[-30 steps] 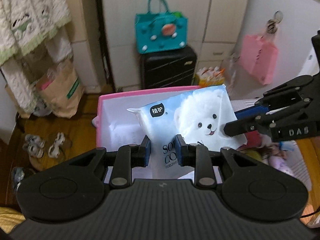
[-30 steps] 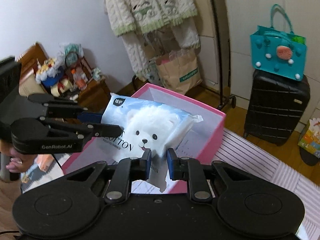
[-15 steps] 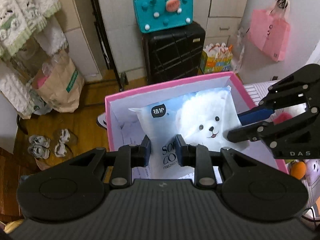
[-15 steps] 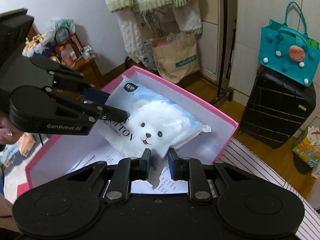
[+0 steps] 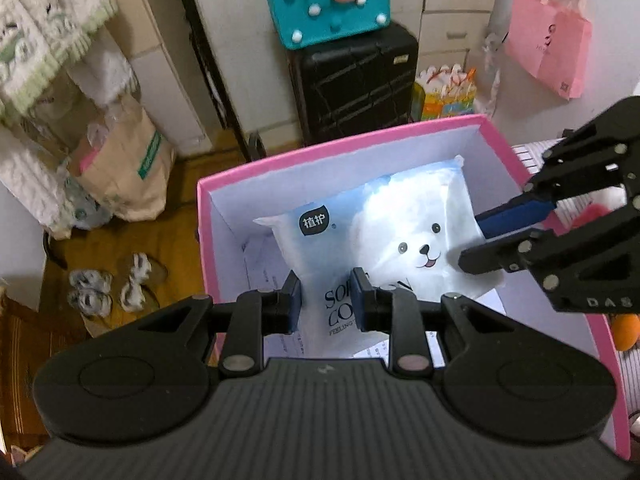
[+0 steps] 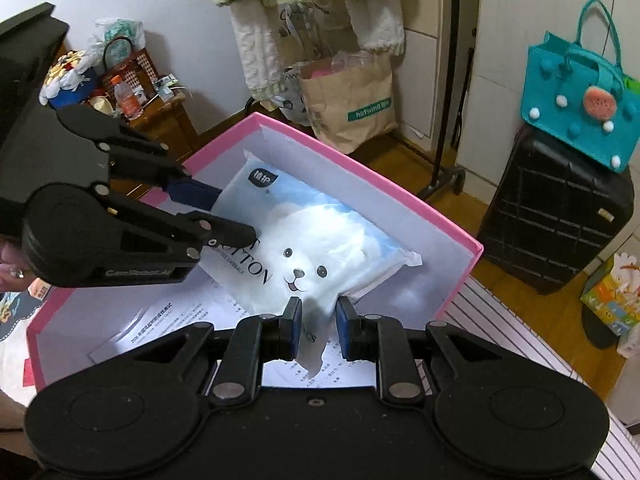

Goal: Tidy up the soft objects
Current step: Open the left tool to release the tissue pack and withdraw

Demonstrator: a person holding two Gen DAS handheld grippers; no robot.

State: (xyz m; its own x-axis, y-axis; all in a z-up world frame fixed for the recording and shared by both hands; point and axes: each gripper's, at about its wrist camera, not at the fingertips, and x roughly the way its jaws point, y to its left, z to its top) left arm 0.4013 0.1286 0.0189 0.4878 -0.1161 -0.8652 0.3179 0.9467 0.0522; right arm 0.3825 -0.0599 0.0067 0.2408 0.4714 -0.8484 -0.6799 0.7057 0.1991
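1. Left gripper [image 5: 325, 295]: jaws clamped on the near edge of the tissue pack [image 5: 384, 240], sharing its weight so the soft bag stays flat.
2. Right gripper [image 6: 318, 322]: jaws pinching the pack's opposite edge.
3. Tissue pack: low inside the pink box [image 5: 280, 156], over the printed papers [image 6: 172, 320], apparently ready for release.

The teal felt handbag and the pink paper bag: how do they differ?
The teal felt handbag sits on the black suitcase and has pompoms; the pink paper bag hangs against the wall and is plain apart from small print. The handbag stands upright; the paper bag hangs tilted. Both have handles.
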